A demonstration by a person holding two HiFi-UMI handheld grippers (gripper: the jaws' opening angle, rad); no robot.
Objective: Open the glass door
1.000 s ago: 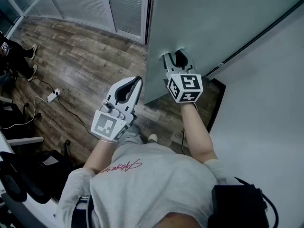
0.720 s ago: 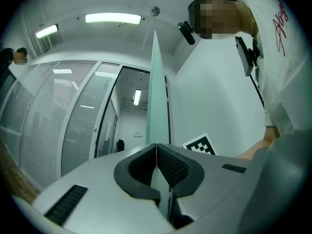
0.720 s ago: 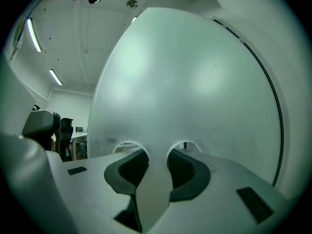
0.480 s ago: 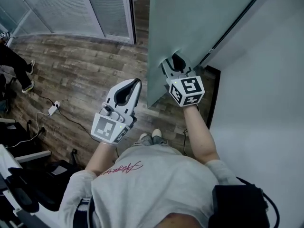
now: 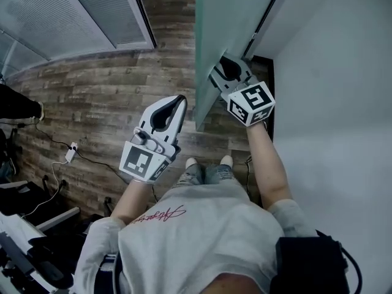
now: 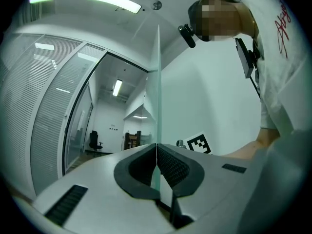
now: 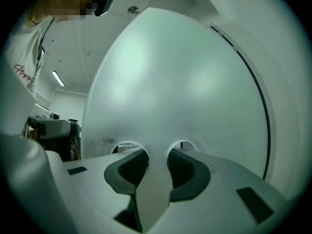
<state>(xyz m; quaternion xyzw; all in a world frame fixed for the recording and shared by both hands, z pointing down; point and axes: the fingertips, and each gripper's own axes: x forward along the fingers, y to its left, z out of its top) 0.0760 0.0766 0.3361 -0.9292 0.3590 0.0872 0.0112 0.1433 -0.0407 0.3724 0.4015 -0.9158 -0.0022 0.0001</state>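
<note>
The frosted glass door (image 5: 223,23) stands partly open, its free edge running down the middle of the head view. My right gripper (image 5: 229,67) reaches level into it. In the right gripper view its jaws pass through two round holes in the door (image 7: 190,77), and my right gripper (image 7: 157,161) is shut on the strip of glass between them. My left gripper (image 5: 174,101) hangs left of the door edge, shut and empty. In the left gripper view my left gripper (image 6: 156,147) has its tips touching, and the door (image 6: 157,82) shows edge-on just beyond.
A white wall (image 5: 343,103) stands close on the right. A glass partition with blinds (image 5: 73,17) lies at upper left over the wood floor (image 5: 110,97). A power strip and cables (image 5: 70,154) trail at the left. My feet (image 5: 208,162) are just behind the door edge.
The door has swung further open with my right gripper holding it. The open gap beside the partition has widened. My left gripper has drifted along beside the door edge, still shut.
</note>
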